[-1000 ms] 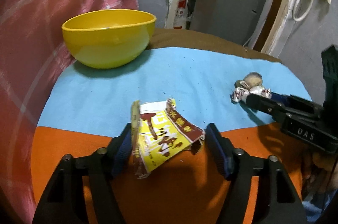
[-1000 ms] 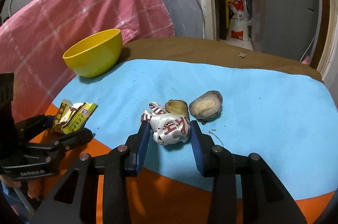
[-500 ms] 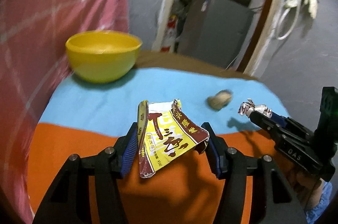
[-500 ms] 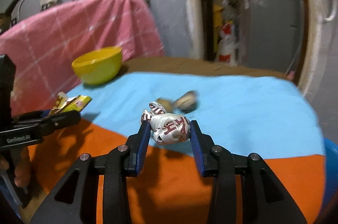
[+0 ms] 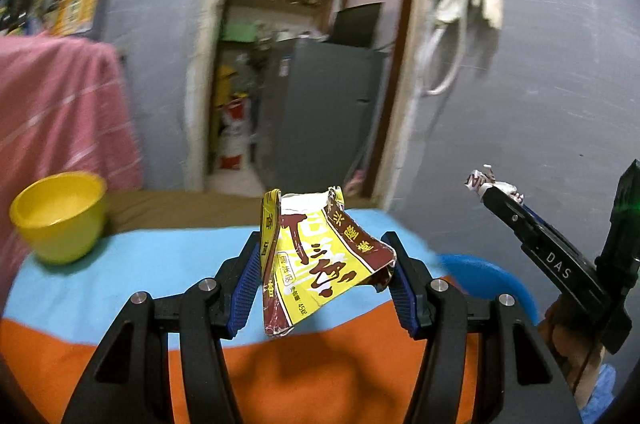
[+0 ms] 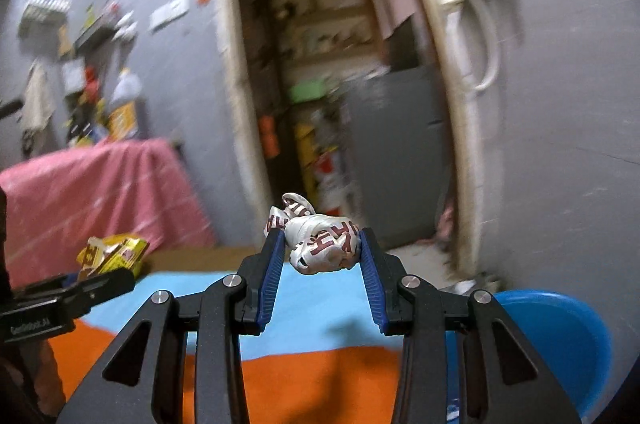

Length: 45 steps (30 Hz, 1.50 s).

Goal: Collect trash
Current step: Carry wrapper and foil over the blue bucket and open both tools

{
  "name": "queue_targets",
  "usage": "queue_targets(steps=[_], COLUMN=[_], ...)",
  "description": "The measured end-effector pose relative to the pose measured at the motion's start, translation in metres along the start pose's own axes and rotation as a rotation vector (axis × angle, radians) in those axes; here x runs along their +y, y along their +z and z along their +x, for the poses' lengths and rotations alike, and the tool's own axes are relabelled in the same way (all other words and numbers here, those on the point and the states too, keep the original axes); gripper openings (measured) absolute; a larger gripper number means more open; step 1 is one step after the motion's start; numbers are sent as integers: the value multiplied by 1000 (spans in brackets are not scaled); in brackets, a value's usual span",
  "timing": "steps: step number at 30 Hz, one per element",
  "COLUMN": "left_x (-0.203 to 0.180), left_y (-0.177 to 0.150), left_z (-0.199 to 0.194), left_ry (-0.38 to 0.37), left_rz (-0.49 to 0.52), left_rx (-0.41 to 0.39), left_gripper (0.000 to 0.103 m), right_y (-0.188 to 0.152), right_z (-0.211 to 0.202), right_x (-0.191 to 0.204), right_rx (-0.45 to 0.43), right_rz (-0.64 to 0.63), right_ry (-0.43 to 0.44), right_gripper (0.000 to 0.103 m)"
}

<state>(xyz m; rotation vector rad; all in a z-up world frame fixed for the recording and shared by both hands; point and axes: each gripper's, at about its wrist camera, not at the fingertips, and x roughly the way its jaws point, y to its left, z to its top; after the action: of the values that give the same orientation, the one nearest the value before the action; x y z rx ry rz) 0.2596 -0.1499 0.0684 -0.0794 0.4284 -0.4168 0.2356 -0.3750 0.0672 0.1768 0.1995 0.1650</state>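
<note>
- The left tool is clamped on a torn yellow-and-brown wrapper; the blue pads press its two sides and the packet hangs clear above the worktop.
- The right tool grips a crumpled white wrapper with red lettering, pinched between its pads and likewise held up in the air.
- From the left wrist view the right tool shows at the far right, its tip carrying that white wrapper against the grey wall.
- From the right wrist view the left tool sits low at the left edge with the yellow wrapper sticking out of its tip.
- The worktop is covered in a cloth, light blue further off and orange nearer the tools.
- A yellow bowl stands on the worktop at its far left, in front of a pink checked cloth.
- A blue tub sits off the right end of the worktop, lower than the tools; its rim shows in both views.
- Behind everything an open doorway shows cluttered shelves and a grey cabinet, all rather blurred.
- A pale bundle with a loop of hose hangs on the wall to the right of the doorway.
</note>
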Motion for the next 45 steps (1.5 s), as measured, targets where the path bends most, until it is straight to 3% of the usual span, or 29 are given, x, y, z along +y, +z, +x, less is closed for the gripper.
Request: queue_targets(steps=[6,10,20,26,33,38,40,45], left_x=[-58,-96,-146,-162,-149,-136,-130,-111], left_y=[14,16,2,-15,-18,-9,-5,6], left_z=[39,69,151,177,178,163,154,131], left_ry=[-127,-202,-300,-272,-263,-229,-209,-141], left_rz=[52,71,83,112,59,50,47,39], left_rx=[-7,37,302,396,394,342,316,231], left_gripper=[53,53,53,55,62,62,67,74], right_y=[5,4,-16,-24,-20,-18,-17,-11], right_z=[-21,-32,-26,-19,-21,-22,-23,-23], right_x=[-57,-89,-158,-180,-181,-177,-175,-160], right_rx=[-54,-56,87,161,148,143,132,81], right_rz=[80,126,311,381,391,375,366,319], right_ry=[-177,-269,-407,-420,-421,-420,-419,-394], right_gripper=[36,36,38,48,55,55,57,70])
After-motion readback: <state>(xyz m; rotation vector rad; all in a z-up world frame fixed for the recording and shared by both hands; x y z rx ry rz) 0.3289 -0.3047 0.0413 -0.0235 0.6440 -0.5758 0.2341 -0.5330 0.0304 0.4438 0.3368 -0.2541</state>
